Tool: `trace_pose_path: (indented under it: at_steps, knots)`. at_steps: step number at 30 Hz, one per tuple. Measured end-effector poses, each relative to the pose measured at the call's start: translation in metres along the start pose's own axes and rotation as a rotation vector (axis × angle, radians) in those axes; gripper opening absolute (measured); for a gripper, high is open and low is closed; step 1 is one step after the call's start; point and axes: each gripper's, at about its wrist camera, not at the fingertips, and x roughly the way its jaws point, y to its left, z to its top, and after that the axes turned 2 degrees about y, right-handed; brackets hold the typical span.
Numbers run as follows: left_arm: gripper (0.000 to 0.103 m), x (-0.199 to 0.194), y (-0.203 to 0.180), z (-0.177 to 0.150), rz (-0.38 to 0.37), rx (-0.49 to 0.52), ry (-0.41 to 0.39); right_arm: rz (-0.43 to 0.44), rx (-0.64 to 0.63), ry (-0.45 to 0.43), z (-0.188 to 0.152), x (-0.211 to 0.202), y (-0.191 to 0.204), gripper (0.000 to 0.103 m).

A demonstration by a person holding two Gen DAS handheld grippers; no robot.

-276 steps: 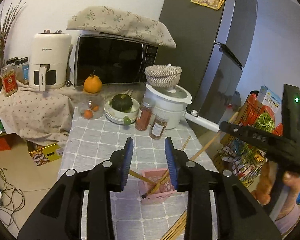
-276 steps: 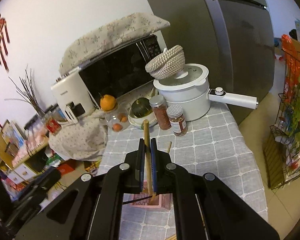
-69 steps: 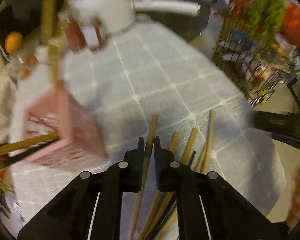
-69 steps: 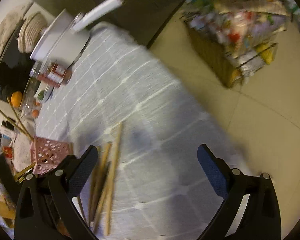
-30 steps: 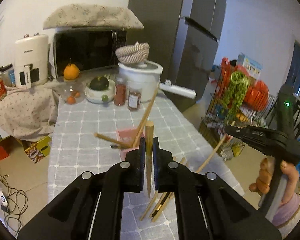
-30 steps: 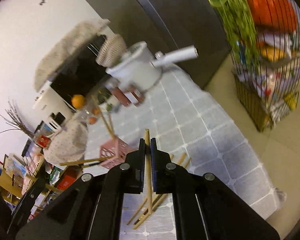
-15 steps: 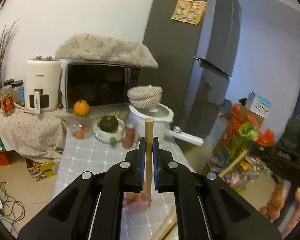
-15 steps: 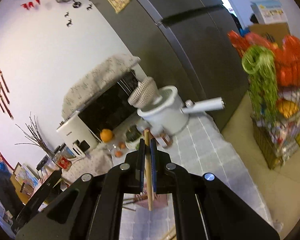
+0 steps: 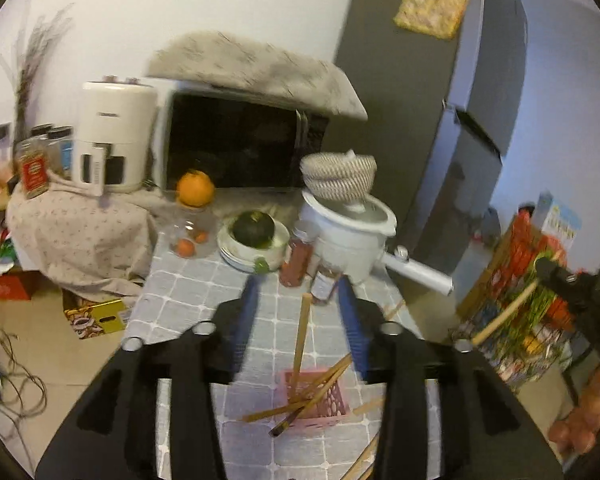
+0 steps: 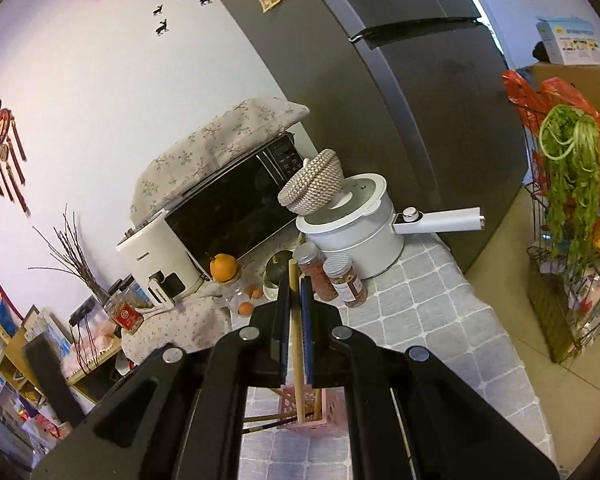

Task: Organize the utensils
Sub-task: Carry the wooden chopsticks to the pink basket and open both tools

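The chopsticks are plain light wood, long and thin with squared ends. In the left view one stick [image 9: 301,336] stands nearly upright in the lower centre of the frame, its foot inside the pink basket [image 9: 332,404], between the blue pads but touching neither. Several more chopsticks [image 9: 300,400] lean across the basket, some poking out of its left side, and a few loose ends show at the bottom edge. The basket is small, square and perforated, and it sits on the grey-checked desk [image 9: 204,280].

The left gripper [image 9: 300,328] has its fingers spread wide and holds nothing. The right gripper [image 10: 295,316] has its fingers pressed against a chopstick [image 10: 297,360] that runs upright through the centre of the right view, its lower end at the basket [image 10: 312,412].

Only the left view shows the right gripper [image 9: 572,296] from outside, at the right edge, with its chopstick slanting down to the left and a blurred hand [image 9: 580,420] below. It is soft with motion blur. The right view is sharp, and alone shows the red wall ornaments [image 10: 4,140] at the left edge. Both views show the white pot [image 10: 352,228], the spice jars [image 10: 332,276] and the microwave [image 10: 236,208] at the desk's far end.
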Motion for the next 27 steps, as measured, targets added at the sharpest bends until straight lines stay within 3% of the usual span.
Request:
trace_pose_path:
  at_steps: [4, 8, 14, 17, 19, 27]
  knots:
    - [0.051, -0.024, 0.018, -0.003, 0.029, -0.059, -0.019, -0.012, -0.018, -0.002, -0.003, 0.007, 0.008, 0.005]
    - [0.053, -0.034, 0.034, 0.001, 0.01, -0.119, -0.018, -0.039, -0.059, -0.004, -0.008, 0.021, 0.02, 0.005]
    - [0.053, -0.03, 0.04, 0.003, 0.009, -0.124, -0.005, -0.072, -0.146, 0.012, -0.015, 0.048, 0.039, 0.006]
    - [0.054, -0.024, 0.037, 0.0, 0.0, -0.108, 0.021, -0.042, -0.209, 0.029, -0.024, 0.07, 0.05, 0.016]
    - [0.054, -0.023, 0.035, -0.002, 0.007, -0.098, 0.026, -0.037, -0.221, 0.043, -0.03, 0.078, 0.053, 0.042]
    - [0.071, -0.037, 0.024, -0.003, 0.028, -0.072, -0.026, -0.067, -0.262, -0.018, -0.038, 0.045, 0.058, 0.049]
